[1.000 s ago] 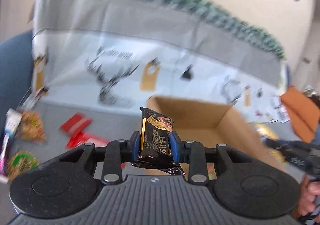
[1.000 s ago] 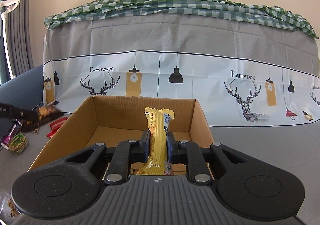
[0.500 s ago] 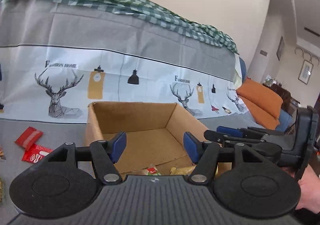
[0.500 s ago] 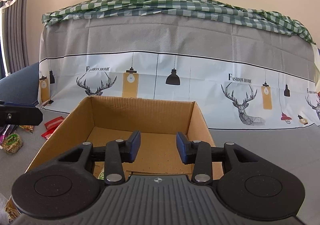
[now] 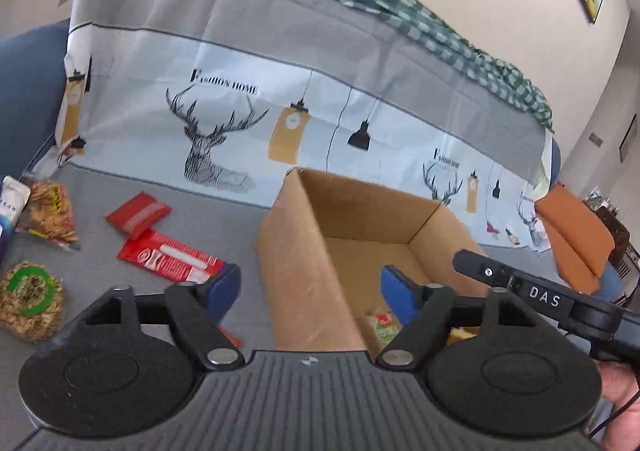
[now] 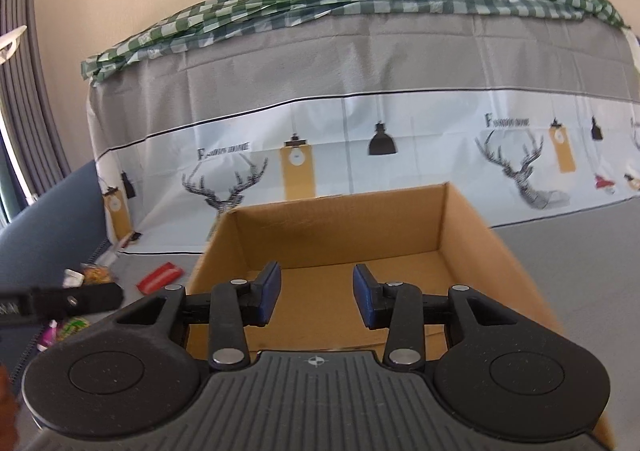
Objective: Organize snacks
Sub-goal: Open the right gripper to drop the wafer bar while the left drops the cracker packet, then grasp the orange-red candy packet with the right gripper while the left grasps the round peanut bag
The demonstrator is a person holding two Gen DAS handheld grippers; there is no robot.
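An open cardboard box [image 5: 316,275] stands on the grey surface; it also shows in the right wrist view [image 6: 340,235]. Snack packets [image 5: 382,325] lie on its floor. My left gripper [image 5: 310,291] is open and empty, straddling the box's left wall. My right gripper [image 6: 316,299] is open and empty over the box's near part. Loose snacks lie left of the box: two red packets [image 5: 168,251], [image 5: 138,211], a round green-labelled pack [image 5: 30,291] and an orange-yellow bag [image 5: 50,209].
A covered sofa back with a deer-print cloth [image 6: 360,139] rises behind the box. An orange cushion [image 5: 576,235] lies at the far right. The other gripper's arm [image 5: 540,299] reaches in from the right in the left wrist view.
Both grippers opened and let their snack bars go into the box. The left gripper has since swung left, toward the loose snacks; the right gripper tilted slightly.
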